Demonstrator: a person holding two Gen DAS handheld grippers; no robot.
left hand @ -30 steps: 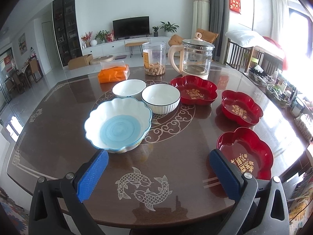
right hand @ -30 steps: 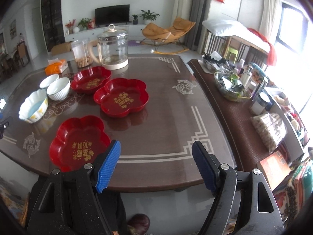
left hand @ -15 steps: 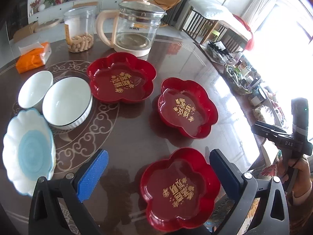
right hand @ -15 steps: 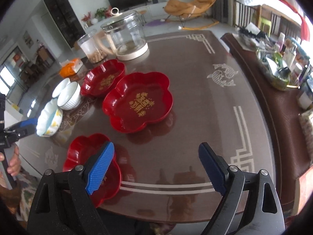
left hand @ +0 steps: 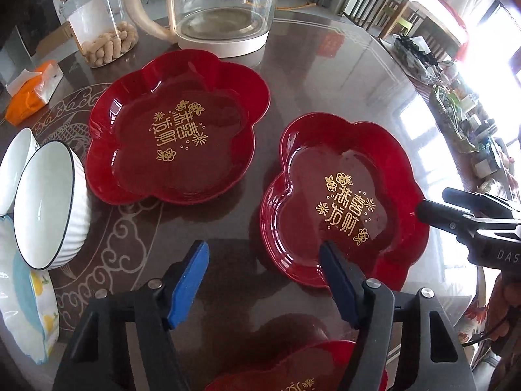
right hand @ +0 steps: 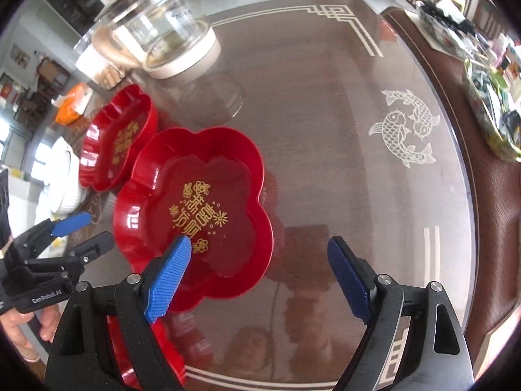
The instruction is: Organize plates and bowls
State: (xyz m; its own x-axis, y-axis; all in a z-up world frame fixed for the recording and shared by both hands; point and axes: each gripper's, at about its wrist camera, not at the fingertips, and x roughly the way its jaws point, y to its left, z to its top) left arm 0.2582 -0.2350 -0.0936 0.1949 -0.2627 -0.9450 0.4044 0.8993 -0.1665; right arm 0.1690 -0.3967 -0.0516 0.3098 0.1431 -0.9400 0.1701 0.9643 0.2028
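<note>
2 grippers over the middle red plate [left hand: 345, 202], which lies flat on the table [right hand: 325, 130].
Left gripper [left hand: 263, 280]: jaws just narrowed, straddling plate's near rim, contact unclear. Right gripper [right hand: 260, 277] spread, nothing pinched. 3rd plate [left hand: 302, 368] cut off.

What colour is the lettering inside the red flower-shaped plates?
Gold, with small flower motifs, on the red flower-shaped plates; clearest in the left wrist view.

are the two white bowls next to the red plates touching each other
Cannot tell. In the left wrist view the ribbed bowl overlaps the smaller white bowl, hiding any gap or contact between them.
</note>
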